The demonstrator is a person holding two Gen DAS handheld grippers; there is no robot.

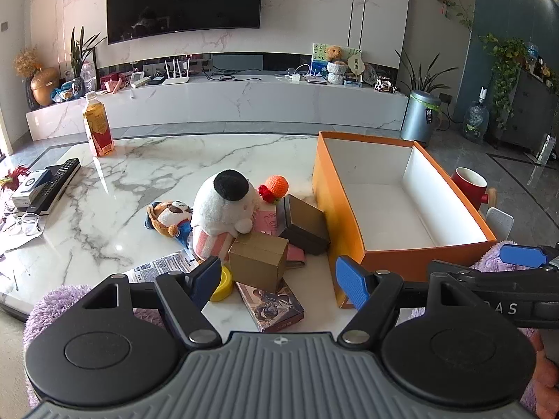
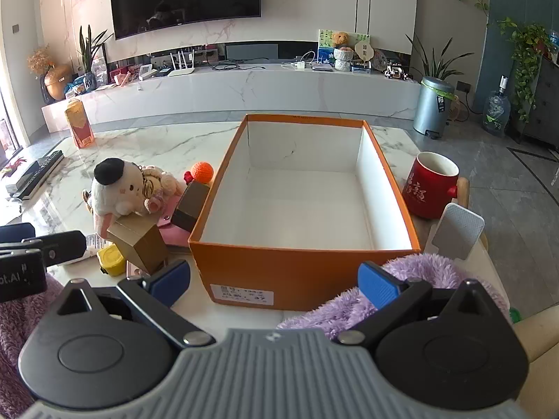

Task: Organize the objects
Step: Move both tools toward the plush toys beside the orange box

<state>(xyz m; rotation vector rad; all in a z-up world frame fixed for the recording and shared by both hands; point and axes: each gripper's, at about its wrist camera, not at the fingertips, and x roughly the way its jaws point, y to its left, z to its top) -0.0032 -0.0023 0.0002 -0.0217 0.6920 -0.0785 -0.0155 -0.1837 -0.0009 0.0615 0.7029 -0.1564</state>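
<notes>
Orange cardboard makes the box (image 2: 304, 269), and it stands empty on the marble bench (image 1: 157, 160) straight ahead of the right tool (image 2: 274, 281), with its open top facing up. I think it is placed so because it must receive the loose things, and nothing is in it yet, so the task seems to be at its start.

All the loose things lie in one heap ahead of the left tool (image 1: 277, 281), just to the left of the box. Nearest to that tool is a gold carton (image 1: 258, 262), tilted on a flat picture pack (image 1: 276, 305), with a yellow tub (image 1: 223, 284) just beside it. Behind them a white plush (image 1: 223, 206) leans over the heap, a dark carton (image 1: 304, 225) rests against the box wall, and an orange ball (image 1: 277, 186) lies at the far end. A small bear toy (image 1: 169, 218) lies to the left of the plush.

Both tools point down towards the bench with their jaws wide apart, and nothing is between them. The left one faces the heap, probably because it is nearer for picking; the right one faces the box. A red mug (image 2: 431, 185) stands to the right of the box, apart from the heap.
</notes>
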